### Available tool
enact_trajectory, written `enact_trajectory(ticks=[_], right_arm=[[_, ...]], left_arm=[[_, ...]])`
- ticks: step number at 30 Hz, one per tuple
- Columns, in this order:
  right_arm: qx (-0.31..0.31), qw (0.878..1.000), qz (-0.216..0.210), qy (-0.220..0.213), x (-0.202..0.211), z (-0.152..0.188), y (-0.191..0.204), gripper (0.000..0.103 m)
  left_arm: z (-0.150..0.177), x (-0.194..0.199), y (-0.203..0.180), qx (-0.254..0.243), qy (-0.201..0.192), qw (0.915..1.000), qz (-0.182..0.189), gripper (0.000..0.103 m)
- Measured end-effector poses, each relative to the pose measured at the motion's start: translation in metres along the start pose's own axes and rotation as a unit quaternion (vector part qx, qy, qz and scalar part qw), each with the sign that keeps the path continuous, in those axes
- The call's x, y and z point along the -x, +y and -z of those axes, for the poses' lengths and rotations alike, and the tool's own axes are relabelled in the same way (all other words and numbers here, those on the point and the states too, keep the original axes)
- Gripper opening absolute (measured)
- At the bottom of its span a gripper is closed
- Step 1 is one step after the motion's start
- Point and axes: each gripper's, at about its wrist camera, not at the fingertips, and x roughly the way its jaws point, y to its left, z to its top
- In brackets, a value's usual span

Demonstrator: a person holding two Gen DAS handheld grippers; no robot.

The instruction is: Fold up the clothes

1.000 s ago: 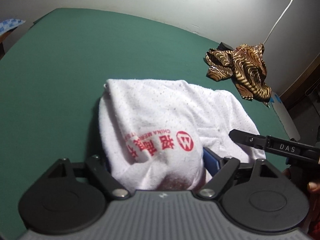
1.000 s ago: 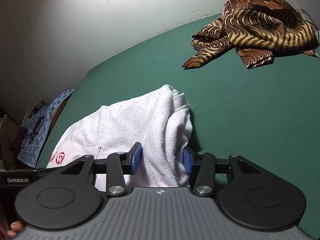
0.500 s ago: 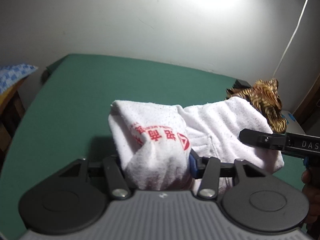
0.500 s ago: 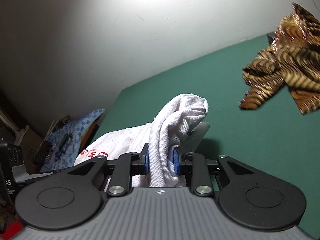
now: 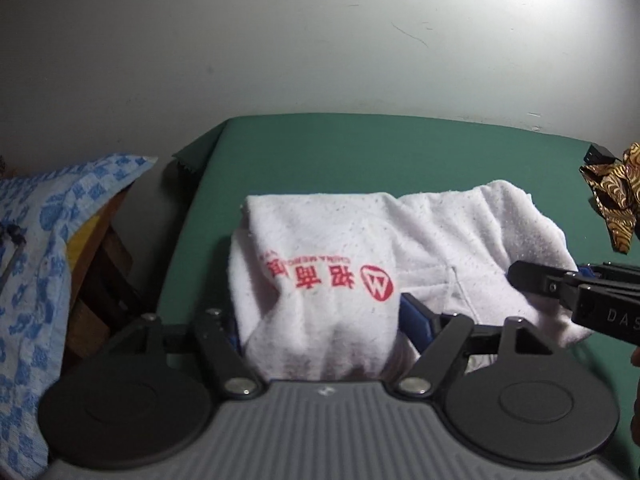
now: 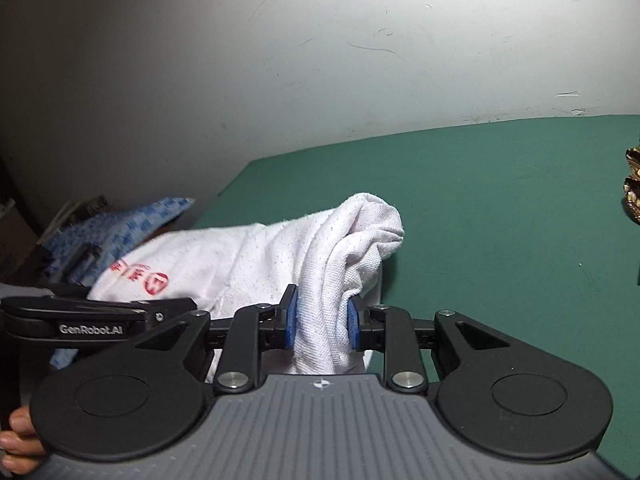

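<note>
Above the green surface (image 5: 360, 152), both tongs hold one white garment with red print (image 5: 320, 264) lifted off the cloth top, side by side and pointing toward the pale wall (image 5: 280, 32). The left tongs (image 5: 320, 320) are closed on a thick bunch of the printed end; the fabric fills the gap between the blue pads (image 5: 414, 316), and the pad on the far side is mostly covered by cloth. The right tongs (image 6: 322, 320) are clamped tight on a narrower gathered fold, with the blue pads (image 6: 290, 320) pressing it from both sides.

From the left wrist view the right tongs enter from the right edge, cut off by the frame, so their hold cannot be read there. From the right wrist view the left tongs show only as a black bar at the left. A fingertip (image 6: 18, 440) of the person shows at the lower left corner of that view. How far the garment's lower edge hangs is hidden behind the tongs' bodies.

The garment spans between the two tongs and bulges forward beyond them. A brown and gold patterned cloth (image 5: 614, 196) lies well apart to the right of both, cropped by the frame. Left of the tongs, off the surface, sits a blue checked cloth (image 5: 44, 216).
</note>
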Motion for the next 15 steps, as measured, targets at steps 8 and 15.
enact_trajectory(ticks=[8,15], right_arm=[[0.049,0.996,0.039,-0.062,0.053,-0.015,0.008,0.03],[0.097,0.994,0.042,-0.02,0.013,-0.008,0.048,0.022]], left_arm=[[0.017,0.052,0.013,-0.018,-0.061,0.9976,-0.028,0.056],[-0.002,0.038,0.002,0.026,-0.068,0.9972,-0.02,0.05]])
